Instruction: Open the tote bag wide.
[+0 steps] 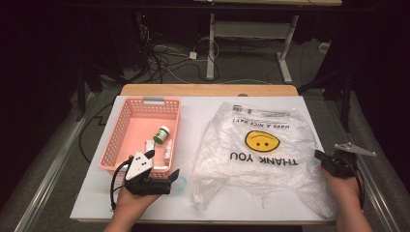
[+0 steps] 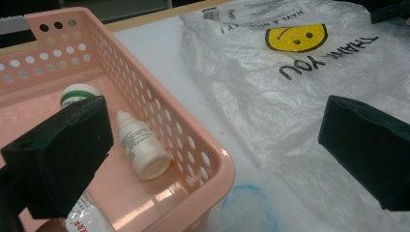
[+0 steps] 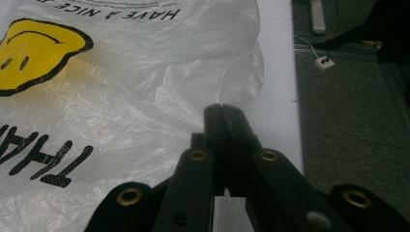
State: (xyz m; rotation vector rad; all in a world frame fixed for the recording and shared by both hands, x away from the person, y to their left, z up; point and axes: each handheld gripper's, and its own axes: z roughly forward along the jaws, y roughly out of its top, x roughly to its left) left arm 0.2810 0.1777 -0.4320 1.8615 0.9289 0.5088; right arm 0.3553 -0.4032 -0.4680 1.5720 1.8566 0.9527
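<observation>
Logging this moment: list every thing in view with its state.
Basket: upright, holding small items.
Green-capped jar: upright in basket.
Dropper bottle: lying in basket.
Bag: flat on table, crumpled.
Left gripper: jaws wide open.
Right gripper: jaws shut at bag's edge.

The left hand-held gripper (image 1: 163,169) is black, with a pale grey three-cornered plate on top marked by small dark dots, and a black cable looping out at its 9 o'clock side. In its own view its jaws are thick, dark foam-faced blocks. The right hand-held gripper (image 1: 323,158) is black too, its grey plate jutting toward 3 o'clock; its arms show brass-coloured rivets. Both forearms are bare of sleeves.
</observation>
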